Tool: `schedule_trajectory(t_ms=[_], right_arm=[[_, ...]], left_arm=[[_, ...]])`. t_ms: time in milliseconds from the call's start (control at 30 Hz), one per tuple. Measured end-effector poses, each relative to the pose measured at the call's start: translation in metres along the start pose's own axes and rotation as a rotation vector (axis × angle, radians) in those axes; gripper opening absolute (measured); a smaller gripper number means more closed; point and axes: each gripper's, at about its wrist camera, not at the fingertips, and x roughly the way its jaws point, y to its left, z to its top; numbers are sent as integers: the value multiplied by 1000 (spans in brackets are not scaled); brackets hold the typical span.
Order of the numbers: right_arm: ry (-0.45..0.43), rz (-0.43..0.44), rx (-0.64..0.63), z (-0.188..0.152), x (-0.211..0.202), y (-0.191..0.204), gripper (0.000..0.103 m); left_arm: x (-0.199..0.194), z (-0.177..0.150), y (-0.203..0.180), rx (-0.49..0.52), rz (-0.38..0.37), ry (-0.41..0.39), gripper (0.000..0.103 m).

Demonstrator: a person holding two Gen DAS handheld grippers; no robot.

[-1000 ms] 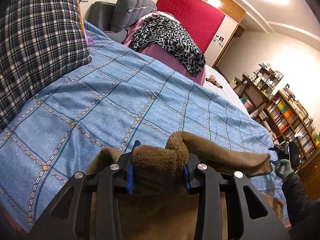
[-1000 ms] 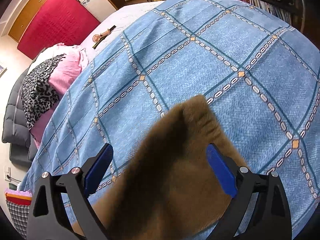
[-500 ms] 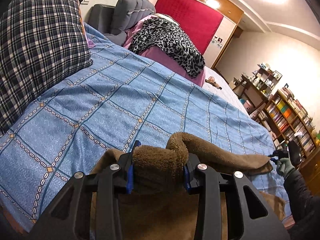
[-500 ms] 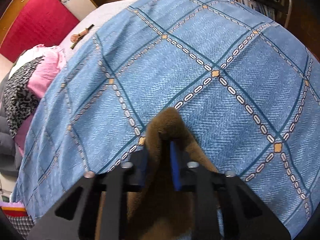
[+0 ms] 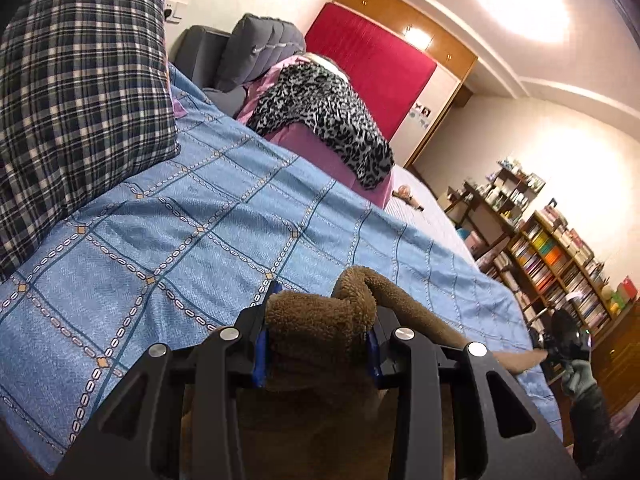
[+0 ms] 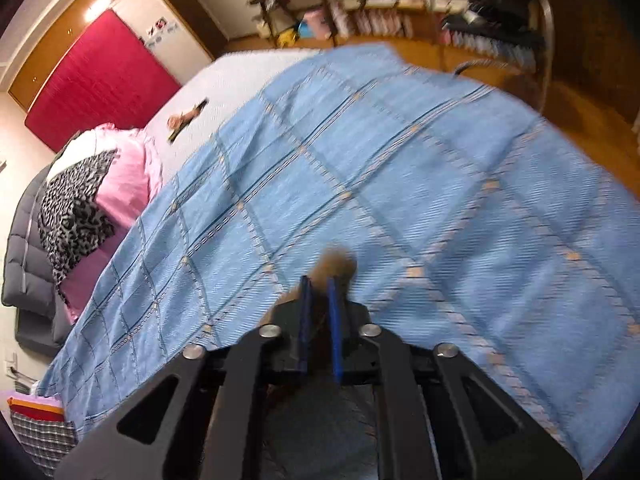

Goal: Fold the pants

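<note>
The brown fleece pants (image 5: 320, 328) hang bunched between the blue pads of my left gripper (image 5: 316, 336), which is shut on a thick fold. One edge of the fabric stretches right toward a gloved hand (image 5: 576, 372) at the bed's corner. In the right wrist view, my right gripper (image 6: 320, 292) is shut on a thin tip of the pants (image 6: 336, 264), lifted above the blue patterned bedspread (image 6: 400, 184); that view is motion-blurred.
A plaid pillow (image 5: 76, 104) lies at the left of the bed. Leopard-print and pink bedding (image 5: 320, 120) is piled at the far side. Bookshelves (image 5: 560, 264) line the right wall. A small object (image 6: 186, 116) rests on the white sheet.
My right gripper closed on the pants' tip and lifted it up and away from the bedspread. The left gripper rose slightly, keeping its hold on the fold.
</note>
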Motion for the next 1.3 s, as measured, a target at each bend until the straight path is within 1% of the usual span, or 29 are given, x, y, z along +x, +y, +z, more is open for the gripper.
schedule_trajectory(t_ms=[33,100,133,200,267,300,333,367,400,467,600,667,767,900,1000,1067,1133,1233,1300], right_arm=[[-28,-6,-1,-2,-15,-10,1],[-36,19,23,-10,-34,-28,1],[-16,52,44,-17,-43,-43,1],[4,57,48,-30,-50,-54,2],[35,74,60,-47,-50,-67,5],[56,90,74,-55,-46,-72,16],[73,95,97,-62,-40,-75,38],[81,98,120,-69,-36,-80,47],[86,110,134,-77,-29,-83,50],[115,121,142,-89,-13,-85,50],[212,149,225,-113,22,-95,50],[237,159,242,-124,34,-98,50],[233,176,239,-132,42,-98,50],[235,231,228,-133,55,-92,50],[230,233,207,-137,64,-87,50],[223,224,182,-136,65,-81,40],[224,225,167,-134,65,-78,25],[177,245,137,-121,50,-71,16],[143,256,127,-108,37,-66,13]], left_arm=[[-4,-2,3,-6,-6,-2,36],[-11,-8,6,-7,-12,-1,36],[-14,-12,7,-4,-17,2,36],[-19,-21,8,-1,-21,5,36],[-25,-29,11,-12,-30,1,36],[-27,-33,13,-21,-34,0,36],[-29,-34,15,-25,-32,1,36],[-30,-36,17,-30,-27,4,36],[-32,-38,18,-33,-26,6,36],[-35,-41,19,-35,-23,10,36],[-40,-42,11,-16,-19,9,36],[-41,-41,7,-6,-15,8,36],[-40,-40,4,-1,-8,11,36],[-38,-35,0,7,1,12,36],[-36,-32,-4,10,6,10,36],[-34,-30,-6,12,9,10,36],[-31,-27,-7,15,14,12,36],[-24,-19,-11,28,21,12,36],[-18,-11,-15,38,22,12,36]])
